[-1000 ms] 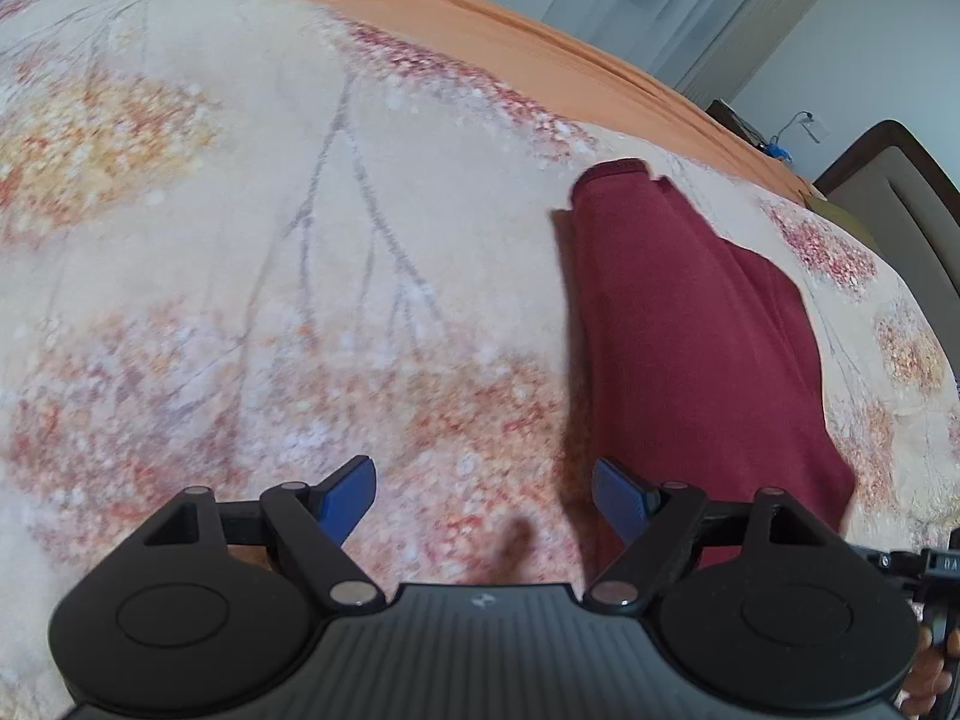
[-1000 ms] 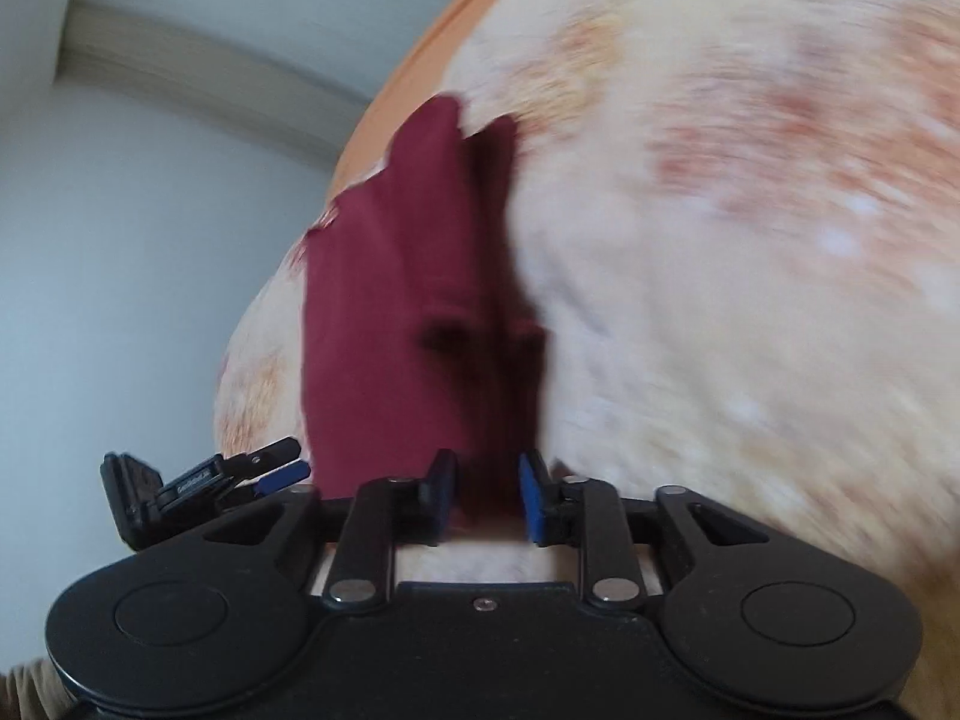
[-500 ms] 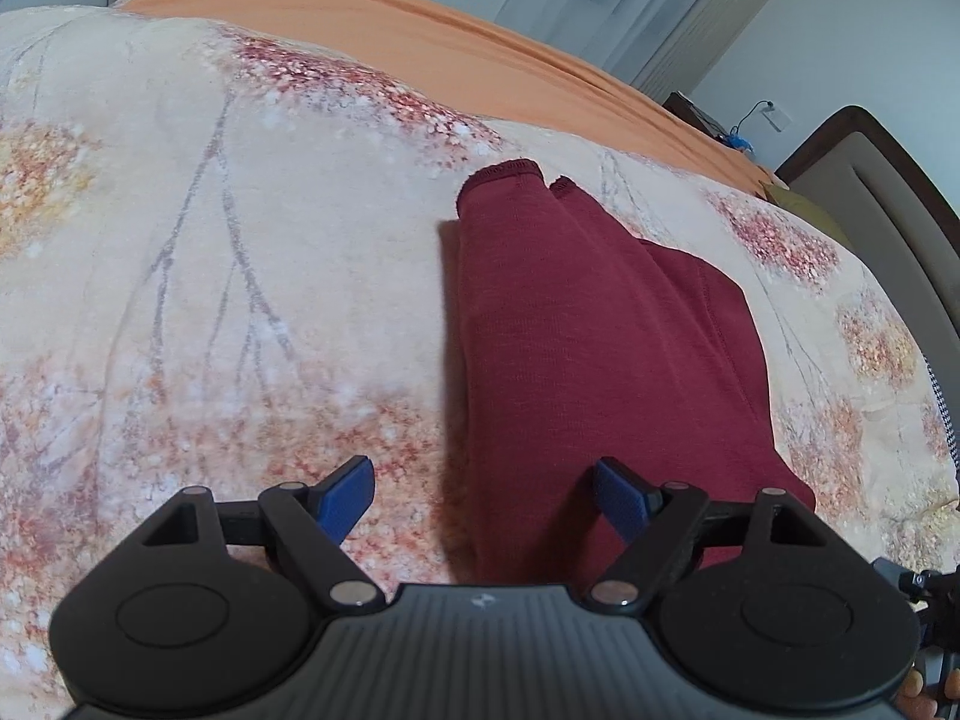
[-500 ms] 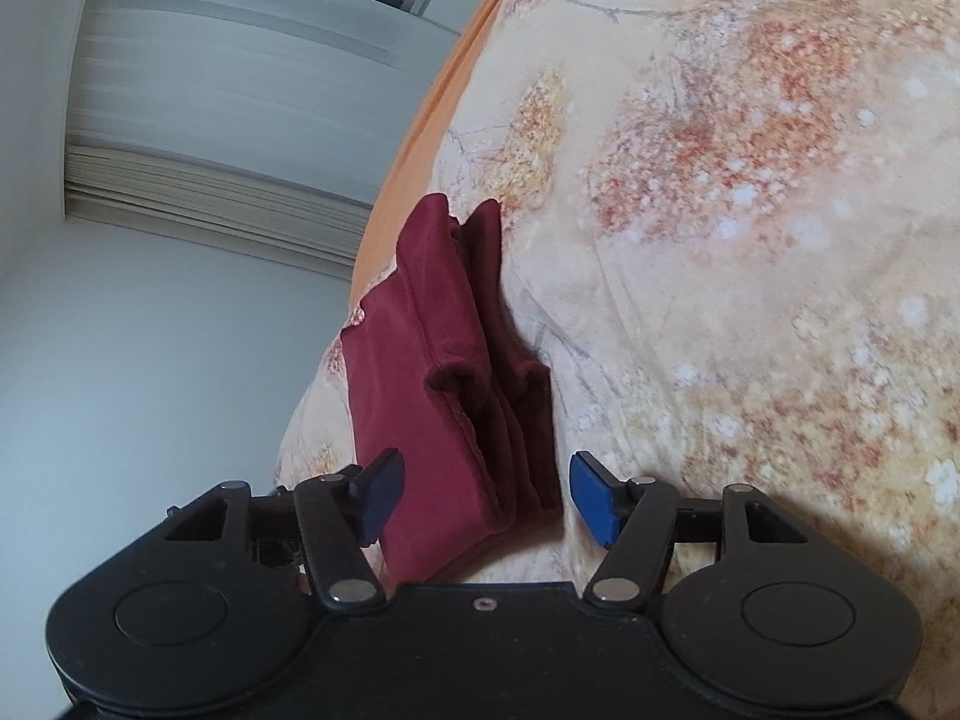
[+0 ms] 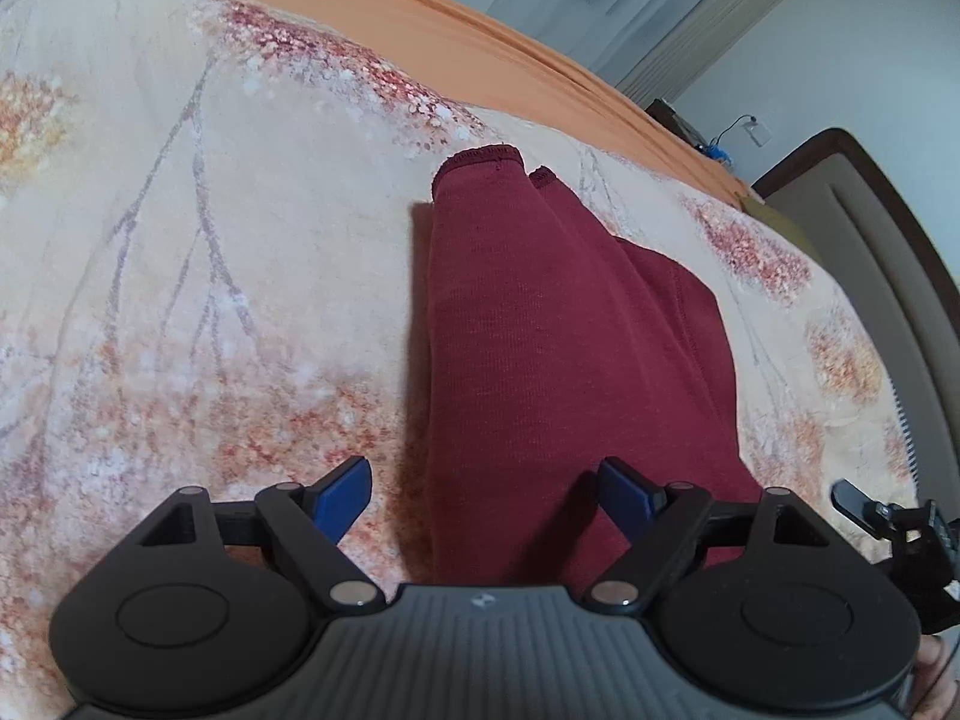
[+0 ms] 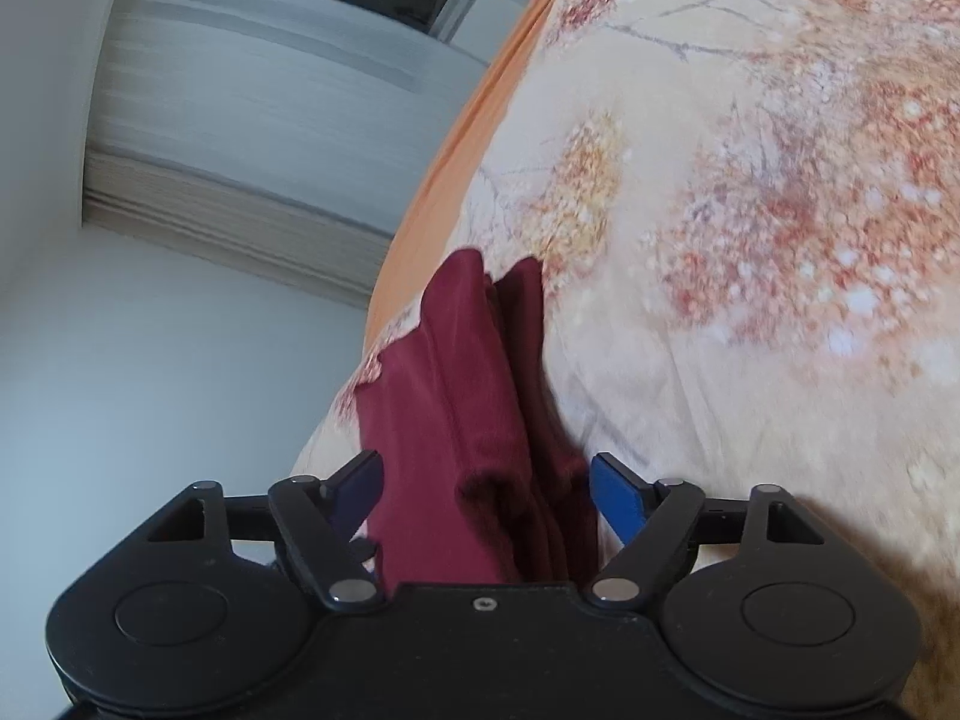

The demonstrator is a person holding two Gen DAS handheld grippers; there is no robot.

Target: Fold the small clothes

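My left claw (image 5: 486,495) hangs wide open over the near end of the maroon garment (image 5: 564,360), its blue pads (image 5: 343,498) apart and pressing on nothing; the garment's left folded edge runs up between them. The garment lies folded lengthwise on the floral quilt (image 5: 198,276), a long narrow strip with its two hemmed ends side by side at the far end, short of the orange sheet (image 5: 456,18) that borders the quilt there. Past the garment's right edge stands a padded headboard (image 5: 864,216).

My right claw (image 6: 486,495) has just been spreading its jaws; they now stand open on either side of the garment's bunched near end (image 6: 480,420), which sits between the pads without being pinched. From the left wrist view, part of my right claw shows just beside the garment's near right corner.
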